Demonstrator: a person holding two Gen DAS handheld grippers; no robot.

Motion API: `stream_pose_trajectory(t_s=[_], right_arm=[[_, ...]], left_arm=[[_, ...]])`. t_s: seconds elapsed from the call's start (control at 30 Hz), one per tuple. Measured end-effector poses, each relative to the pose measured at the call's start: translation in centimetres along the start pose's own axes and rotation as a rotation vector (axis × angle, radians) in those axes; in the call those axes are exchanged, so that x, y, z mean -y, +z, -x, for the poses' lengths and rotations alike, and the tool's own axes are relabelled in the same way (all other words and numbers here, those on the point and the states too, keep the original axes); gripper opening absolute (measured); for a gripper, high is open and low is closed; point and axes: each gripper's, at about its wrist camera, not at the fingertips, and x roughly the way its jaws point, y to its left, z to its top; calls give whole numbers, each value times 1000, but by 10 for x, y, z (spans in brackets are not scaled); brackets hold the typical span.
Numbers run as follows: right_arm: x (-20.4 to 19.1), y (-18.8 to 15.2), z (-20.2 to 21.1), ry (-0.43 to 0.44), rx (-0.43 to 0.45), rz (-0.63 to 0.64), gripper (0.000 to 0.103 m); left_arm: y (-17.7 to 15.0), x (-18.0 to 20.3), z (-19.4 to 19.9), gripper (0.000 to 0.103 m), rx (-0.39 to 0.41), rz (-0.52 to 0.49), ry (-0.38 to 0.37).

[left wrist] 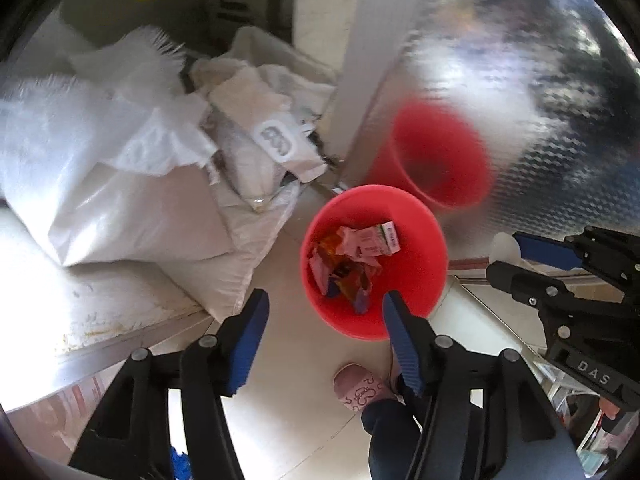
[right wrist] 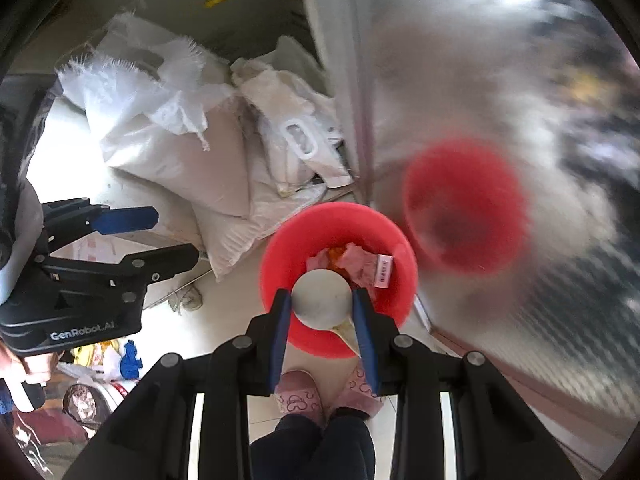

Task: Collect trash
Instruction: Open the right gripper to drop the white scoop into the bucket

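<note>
Sitting on the pale tiled floor, the red bucket (right wrist: 276,280) is the collecting bin, and it already holds crumpled wrappers (left wrist: 348,264) and a small pink carton with a barcode (right wrist: 382,272), so part of the job looks done. Directly over the bucket hangs the right gripper (right wrist: 322,322), its blue pads closed on a white paper cup (right wrist: 322,304) seen mouth-down; by my reading the cup is ready to be let go into the bin. Just over the bucket's near rim, the left gripper (left wrist: 324,340) stands about half open with nothing between its jaws.

More litter lies on the floor well to the left of the bucket: a blue scrap and yellow packets (right wrist: 120,356), so some picking remains, I judge.

Room is tight: a shiny metal panel (left wrist: 540,100) rises just right of the bucket, white woven sacks (right wrist: 168,148) crowd its far left, and the person's pink slippers (right wrist: 300,396) stand at its near side.
</note>
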Motion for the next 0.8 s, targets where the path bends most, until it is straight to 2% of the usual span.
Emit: stream_pose_trajectory(t_s=[0.13, 0.57, 0.6, 0.67, 0.7, 0.73, 0.8], right_arm=[[-5, 7, -10, -2, -12, 46, 30], [-16, 16, -29, -19, -55, 106, 30], [-17, 16, -31, -17, -63, 108, 32], [-19, 17, -35, 0, -72, 109, 50], [-19, 16, -36, 7, -77, 110, 65], [-19, 15, -37, 7, -84, 111, 76], [-21, 13, -35, 2, -89, 112, 77]], left_arm=[[-4, -10, -4, 64, -5, 37, 6], [-9, -20, -11, 70, -7, 70, 17], [-9, -21, -10, 70, -9, 71, 18], [-11, -21, -8, 70, -6, 73, 22], [-12, -21, -7, 70, -2, 72, 26], [-13, -21, -6, 70, 1, 69, 33], [-16, -19, -6, 70, 4, 63, 50]])
